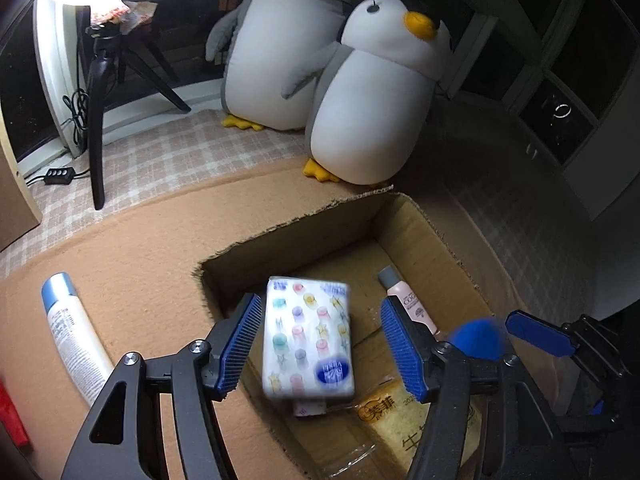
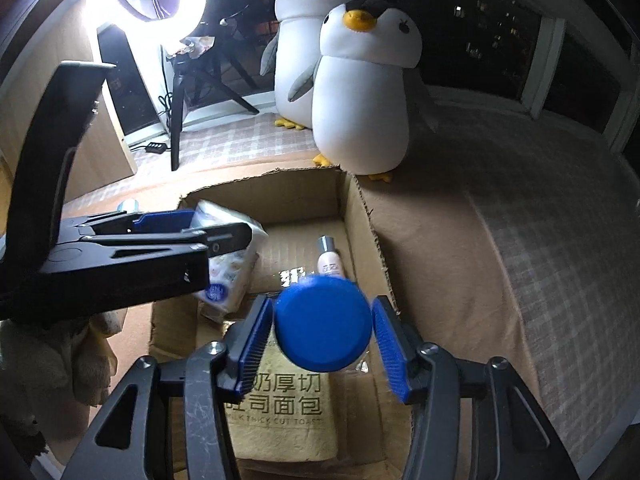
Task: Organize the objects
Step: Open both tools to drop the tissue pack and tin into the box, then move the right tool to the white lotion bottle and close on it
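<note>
A tissue pack [image 1: 308, 340] with a colourful print hangs blurred between the blue pads of my left gripper [image 1: 322, 346], above the open cardboard box [image 1: 300, 220]. There is a gap on both sides of the pack, so the jaws stand open. My right gripper [image 2: 323, 346] is over the same box [image 2: 264, 184] with a round blue lid-like thing [image 2: 323, 322] between its pads. That thing is blurred, with narrow gaps at the pads. In the right wrist view the left gripper [image 2: 200, 228] and the tissue pack [image 2: 230, 268] show at the left.
Inside the box lie a pink bottle [image 1: 412, 304] and a yellow bread package [image 2: 288, 412]. A white tube [image 1: 76, 332] lies left of the box on the brown mat. Two plush penguins [image 1: 372, 92] stand behind, with a black tripod [image 1: 98, 92] at the far left.
</note>
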Motion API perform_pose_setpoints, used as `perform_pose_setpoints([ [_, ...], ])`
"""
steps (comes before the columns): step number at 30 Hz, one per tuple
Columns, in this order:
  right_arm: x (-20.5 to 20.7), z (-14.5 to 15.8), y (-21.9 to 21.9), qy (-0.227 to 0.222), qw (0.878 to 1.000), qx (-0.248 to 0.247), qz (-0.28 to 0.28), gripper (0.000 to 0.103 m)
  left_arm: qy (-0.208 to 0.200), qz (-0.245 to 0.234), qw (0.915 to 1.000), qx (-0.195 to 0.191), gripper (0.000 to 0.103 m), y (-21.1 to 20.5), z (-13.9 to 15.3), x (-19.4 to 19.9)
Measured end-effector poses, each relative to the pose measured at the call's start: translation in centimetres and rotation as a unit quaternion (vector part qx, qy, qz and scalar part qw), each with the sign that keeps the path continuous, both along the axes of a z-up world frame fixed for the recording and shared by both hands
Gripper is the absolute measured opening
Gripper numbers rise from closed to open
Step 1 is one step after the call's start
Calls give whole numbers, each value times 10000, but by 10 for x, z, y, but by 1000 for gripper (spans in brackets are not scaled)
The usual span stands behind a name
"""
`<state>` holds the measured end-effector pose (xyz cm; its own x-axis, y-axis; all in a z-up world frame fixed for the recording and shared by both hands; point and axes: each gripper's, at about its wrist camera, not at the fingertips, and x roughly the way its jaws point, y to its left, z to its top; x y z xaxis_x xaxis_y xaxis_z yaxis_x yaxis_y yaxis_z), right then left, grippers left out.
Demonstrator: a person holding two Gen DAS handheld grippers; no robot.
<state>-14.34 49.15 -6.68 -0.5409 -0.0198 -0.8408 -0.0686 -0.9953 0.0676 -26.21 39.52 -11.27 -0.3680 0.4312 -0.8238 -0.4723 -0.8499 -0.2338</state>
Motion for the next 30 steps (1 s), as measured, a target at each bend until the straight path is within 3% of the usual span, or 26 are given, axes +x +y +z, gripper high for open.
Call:
perform_pose_setpoints([
  [13,7,4,-18,-9,9994,-333,59,57,17,177,9996,221,66,-54,17,21],
  [30,3,11,-96,134,9972,-477,559,57,-26,860,9960,236,69,-202,15,58],
])
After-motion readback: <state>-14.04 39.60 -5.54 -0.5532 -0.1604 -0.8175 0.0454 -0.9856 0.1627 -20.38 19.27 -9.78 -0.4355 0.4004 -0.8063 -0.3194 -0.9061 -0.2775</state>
